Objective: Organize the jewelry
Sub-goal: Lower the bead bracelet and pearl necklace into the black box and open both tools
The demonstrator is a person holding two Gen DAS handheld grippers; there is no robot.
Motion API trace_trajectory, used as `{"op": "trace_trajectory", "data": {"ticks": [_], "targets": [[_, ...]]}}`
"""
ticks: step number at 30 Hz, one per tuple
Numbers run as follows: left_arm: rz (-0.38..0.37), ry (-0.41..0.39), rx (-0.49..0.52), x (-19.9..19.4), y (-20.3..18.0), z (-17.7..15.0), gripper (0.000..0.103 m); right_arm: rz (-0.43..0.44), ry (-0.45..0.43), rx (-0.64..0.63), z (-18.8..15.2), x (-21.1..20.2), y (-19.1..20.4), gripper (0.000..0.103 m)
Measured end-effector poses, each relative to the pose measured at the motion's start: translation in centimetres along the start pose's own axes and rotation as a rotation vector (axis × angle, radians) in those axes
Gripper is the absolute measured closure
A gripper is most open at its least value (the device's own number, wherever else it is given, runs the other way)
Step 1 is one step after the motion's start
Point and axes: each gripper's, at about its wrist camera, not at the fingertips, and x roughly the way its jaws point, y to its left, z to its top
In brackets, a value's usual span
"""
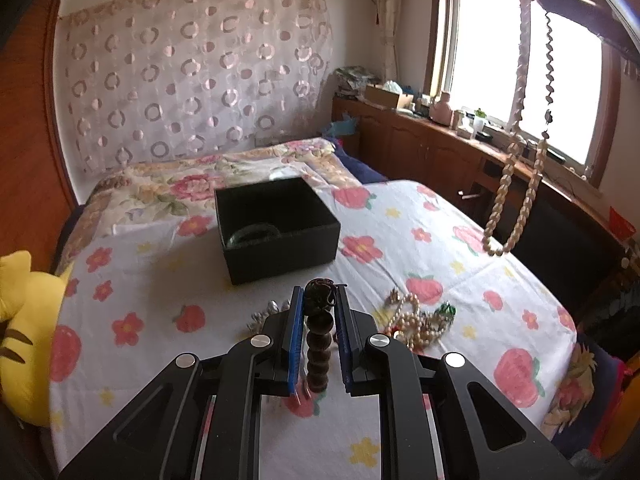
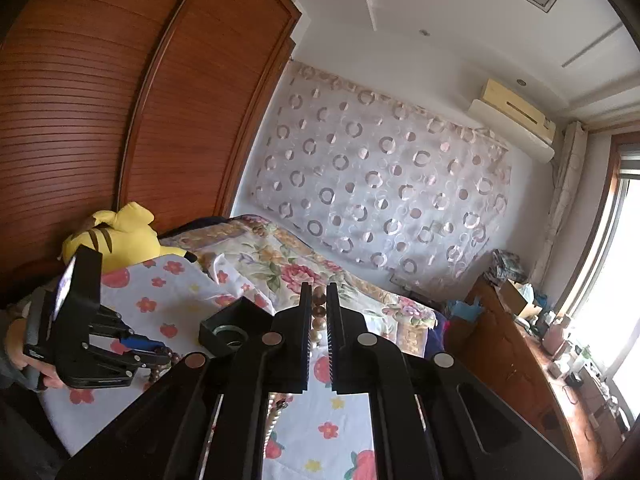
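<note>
My left gripper is shut on a dark brown bead bracelet, held above the flowered sheet, just short of the open black box. A green bangle lies in the box. My right gripper is shut on a cream bead necklace, which also shows in the left wrist view, hanging high at the right. A heap of pearl jewelry lies on the sheet right of my left gripper. The left gripper and the box also show in the right wrist view.
A yellow plush toy lies at the bed's left edge. A silvery piece lies left of my left fingers. A wooden wardrobe stands behind the bed, a cluttered wooden cabinet under the window on the right.
</note>
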Motion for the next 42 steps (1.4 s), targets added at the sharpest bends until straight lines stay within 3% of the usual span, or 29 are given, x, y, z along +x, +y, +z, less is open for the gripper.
{"op": "trace_trajectory", "data": {"ticks": [12,20,26,31,33,35,42], "targets": [[0.021,-0.112,0.015,-2.0,0.9,7.3,0.089,0.019,0.032,-0.010,2.4,6.6,1.2,0.095],[0.051,-0.096,-0.007,1.9,3.2,10.3,0.089,0.028,0.051,0.005,4.4,11.7,1.3,0.095],[0.047,-0.043,-0.044,6.6,5.2,10.2,0.089,0.063,0.084,0.046,4.4,15.4,1.4,0.095],[0.059,-0.003,-0.082,9.4,6.7,8.4,0.088,0.118,0.146,0.115,1.8,18.4,1.8,0.095],[0.060,0.011,-0.093,9.8,7.0,7.5,0.086,0.135,0.177,0.130,0.3,19.5,2.3,0.095],[0.064,0.019,-0.097,9.8,7.3,6.7,0.075,0.159,0.216,0.159,-1.7,20.8,2.9,0.095],[0.099,0.005,-0.063,7.6,6.7,4.5,0.065,0.231,0.317,0.208,-5.9,24.3,5.1,0.095]]}}
